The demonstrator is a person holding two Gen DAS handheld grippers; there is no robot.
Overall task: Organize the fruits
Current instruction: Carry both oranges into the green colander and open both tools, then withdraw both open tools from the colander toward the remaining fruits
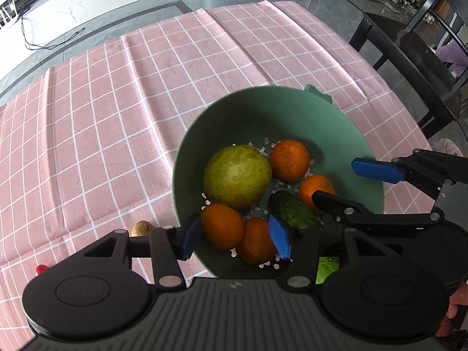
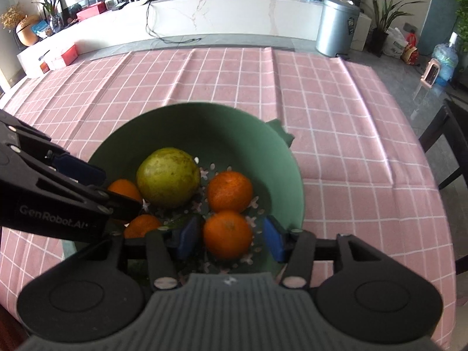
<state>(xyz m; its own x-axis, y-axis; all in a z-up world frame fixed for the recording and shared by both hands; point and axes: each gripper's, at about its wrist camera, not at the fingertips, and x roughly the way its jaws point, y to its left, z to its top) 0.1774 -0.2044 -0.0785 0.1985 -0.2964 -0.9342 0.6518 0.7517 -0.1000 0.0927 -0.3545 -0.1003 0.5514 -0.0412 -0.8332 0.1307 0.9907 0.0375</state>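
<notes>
Left wrist view looks down into a green perforated bowl (image 1: pixel 292 117) on a pink checked tablecloth (image 1: pixel 117 102), holding a large yellow-green pear-like fruit (image 1: pixel 237 175), four oranges and a dark cucumber (image 1: pixel 292 212). The left gripper (image 1: pixel 237 238) hangs over the near rim with its blue pads apart, straddling two oranges (image 1: pixel 222 225) without pressing either. Seen from the right wrist, the right gripper (image 2: pixel 229 238) also stands open, its pads either side of the nearest orange (image 2: pixel 228 234) with a clear gap on each flank. The oranges look firm, round and light; they would likely roll on the curved bowl floor, so a grip across the widest middle seems safest, with moderate pressure to avoid bruising. The big green fruit looks heavier and may be too broad for an easy pinch. The cucumber is stiff and slender, best taken across its middle. A small potato-like lump (image 1: pixel 142 228) lies on the cloth outside the bowl.
</notes>
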